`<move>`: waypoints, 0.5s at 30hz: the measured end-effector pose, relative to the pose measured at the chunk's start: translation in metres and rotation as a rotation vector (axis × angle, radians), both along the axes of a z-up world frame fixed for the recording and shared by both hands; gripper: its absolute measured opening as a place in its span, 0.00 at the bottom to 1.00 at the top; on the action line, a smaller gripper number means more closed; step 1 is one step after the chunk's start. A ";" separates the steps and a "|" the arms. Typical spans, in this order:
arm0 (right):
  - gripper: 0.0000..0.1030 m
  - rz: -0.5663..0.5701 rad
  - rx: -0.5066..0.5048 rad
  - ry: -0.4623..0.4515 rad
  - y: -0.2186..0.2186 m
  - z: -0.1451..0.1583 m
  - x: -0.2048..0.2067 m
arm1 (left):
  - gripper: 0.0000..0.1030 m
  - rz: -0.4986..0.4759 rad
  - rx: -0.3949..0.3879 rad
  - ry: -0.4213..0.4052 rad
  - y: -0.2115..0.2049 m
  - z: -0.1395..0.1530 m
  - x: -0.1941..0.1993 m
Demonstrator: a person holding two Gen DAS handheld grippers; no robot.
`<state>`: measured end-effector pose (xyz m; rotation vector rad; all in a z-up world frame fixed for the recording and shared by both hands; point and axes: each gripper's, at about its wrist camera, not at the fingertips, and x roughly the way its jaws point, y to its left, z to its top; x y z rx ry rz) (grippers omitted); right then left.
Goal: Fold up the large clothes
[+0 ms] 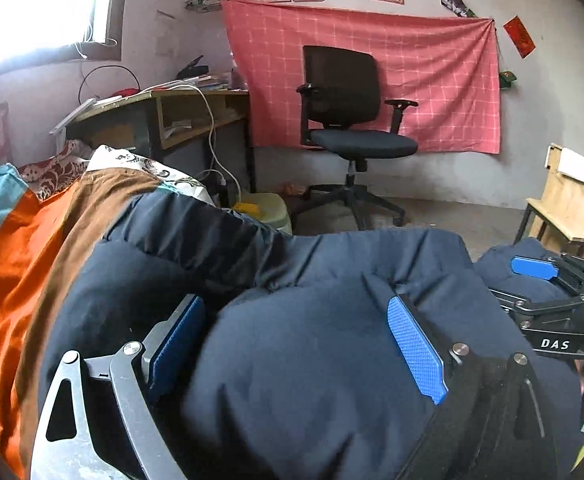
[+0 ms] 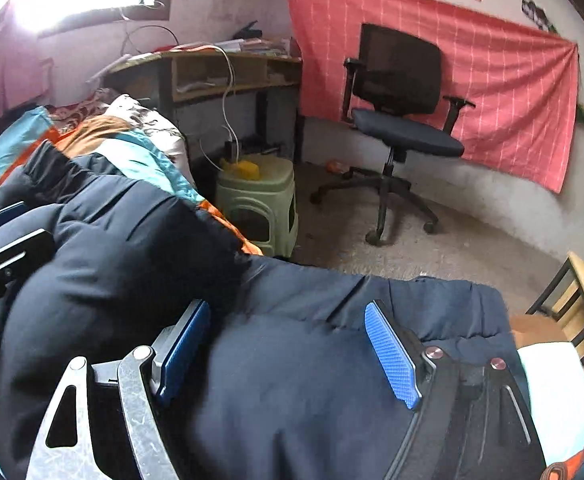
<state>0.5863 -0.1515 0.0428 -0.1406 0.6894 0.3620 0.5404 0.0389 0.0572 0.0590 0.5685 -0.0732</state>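
Observation:
A big dark navy padded jacket (image 1: pixel 299 360) lies bunched on a bed and fills the lower half of both views (image 2: pixel 276 380). My left gripper (image 1: pixel 297 320) is open, its blue pads wide apart, with a puffy fold of the jacket bulging between them. My right gripper (image 2: pixel 288 328) is also open over the jacket, pads wide apart with fabric between them. The right gripper also shows at the right edge of the left wrist view (image 1: pixel 547 276), resting on the jacket. Part of the left gripper shows at the left edge of the right wrist view (image 2: pixel 8 236).
The bed has an orange, brown and teal cover (image 1: pixel 16 264). Beyond it stand a cluttered wooden desk (image 1: pixel 180 116), a green plastic stool (image 2: pixel 260 204), a black office chair (image 1: pixel 351 136) before a pink cloth on the wall, and a wooden bench (image 1: pixel 567 204) at right.

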 end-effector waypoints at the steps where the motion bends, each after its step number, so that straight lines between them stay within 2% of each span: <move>1: 0.76 -0.005 0.012 0.009 -0.001 -0.003 0.006 | 0.89 -0.001 0.000 0.024 0.001 -0.003 0.005; 5: 0.80 -0.009 0.039 0.064 -0.005 -0.012 0.024 | 0.91 -0.029 -0.029 0.081 0.009 -0.012 0.023; 9: 0.83 0.005 0.133 0.167 -0.018 -0.024 0.043 | 0.92 -0.051 -0.078 0.107 0.018 -0.017 0.031; 12: 0.84 0.005 0.183 0.185 -0.024 -0.030 0.047 | 0.93 -0.058 -0.082 0.097 0.018 -0.020 0.032; 15: 0.85 0.004 0.192 0.188 -0.025 -0.033 0.048 | 0.93 -0.056 -0.088 0.086 0.019 -0.022 0.031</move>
